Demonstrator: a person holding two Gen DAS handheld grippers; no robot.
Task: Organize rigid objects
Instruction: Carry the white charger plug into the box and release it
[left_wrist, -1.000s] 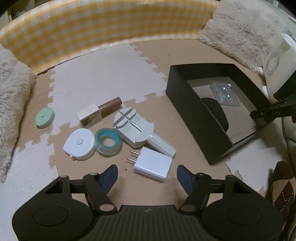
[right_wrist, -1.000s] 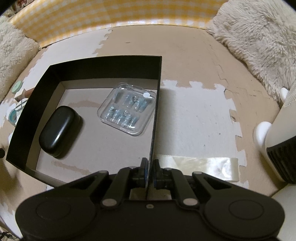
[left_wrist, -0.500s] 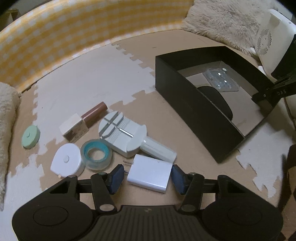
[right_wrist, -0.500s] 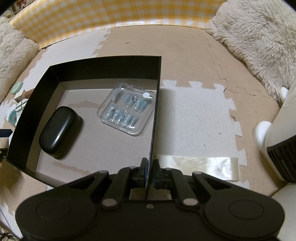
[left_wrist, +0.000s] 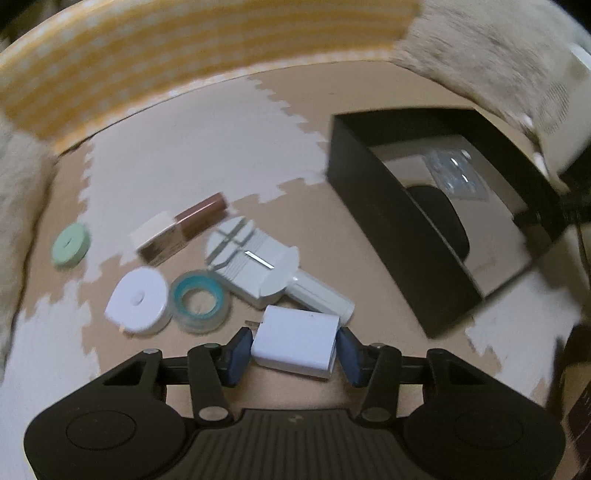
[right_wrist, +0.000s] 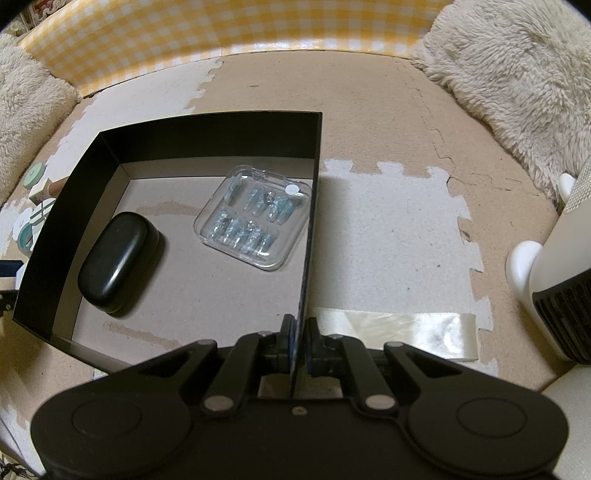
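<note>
My left gripper (left_wrist: 294, 350) is closing round the charger (left_wrist: 295, 345) on the mat, pads just beside its sides. My right gripper (right_wrist: 298, 345) pinches the box (right_wrist: 314, 184) wall. Two things are boxed: case (right_wrist: 116, 264), clear pack (right_wrist: 255, 218). Tape (left_wrist: 197, 301), watch tool (left_wrist: 258, 267), white disc (left_wrist: 138, 301), tube (left_wrist: 181, 232) and green disc (left_wrist: 70, 243) wait beyond the charger, so I judge most is left.

Black case (left_wrist: 448, 225): lower part hidden behind the black box's (left_wrist: 388, 221) near wall.
Heater (right_wrist: 565, 280): cut off by the right edge.
Left wrist view: motion-blurred throughout.
</note>
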